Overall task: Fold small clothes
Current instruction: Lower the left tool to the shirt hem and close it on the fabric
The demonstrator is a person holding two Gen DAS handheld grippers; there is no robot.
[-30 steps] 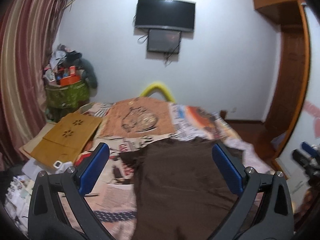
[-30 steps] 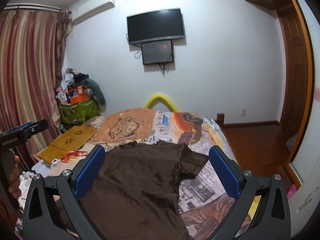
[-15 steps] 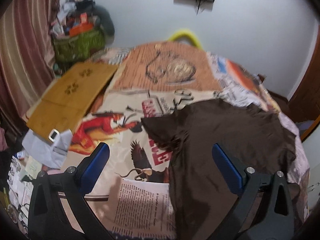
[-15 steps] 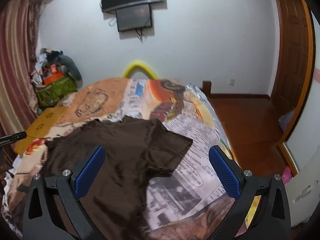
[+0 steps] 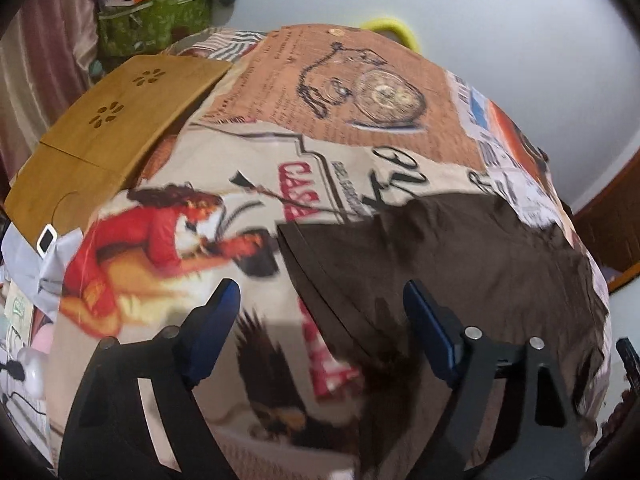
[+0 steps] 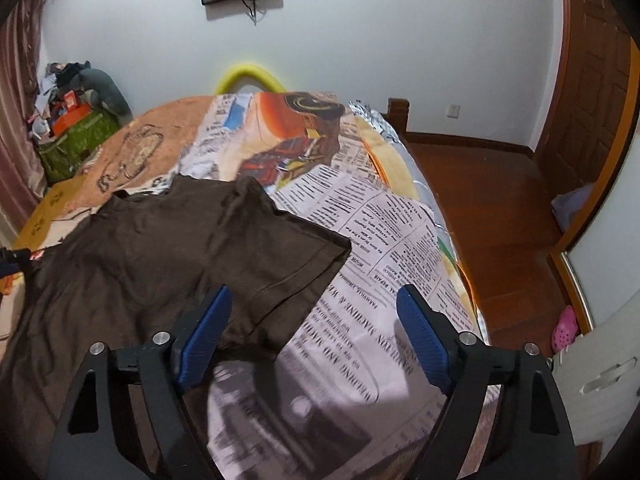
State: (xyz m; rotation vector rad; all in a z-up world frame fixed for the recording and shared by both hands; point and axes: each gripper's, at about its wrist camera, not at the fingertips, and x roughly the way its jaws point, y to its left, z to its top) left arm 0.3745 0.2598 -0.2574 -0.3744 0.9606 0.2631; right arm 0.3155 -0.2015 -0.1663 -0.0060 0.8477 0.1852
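Both grippers come down toward the brown shirt point(image 6: 168, 248) — left gripper point(image 5: 320, 300) over one sleeve; right gripper point(image 6: 314, 304) over the other; jaws closing, nothing pressed yet.

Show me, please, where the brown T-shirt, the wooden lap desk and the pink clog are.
brown T-shirt point(image 6: 160, 252): right wrist view, middle of its body.
wooden lap desk point(image 5: 120, 120): left wrist view, its top by the flower cut-outs.
pink clog point(image 6: 564, 326): right wrist view, its upper.

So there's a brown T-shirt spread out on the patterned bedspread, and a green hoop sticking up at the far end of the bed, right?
Nearly. The hoop is yellow, not green, as the right wrist view shows. The brown T-shirt does lie spread on the patterned bedspread.
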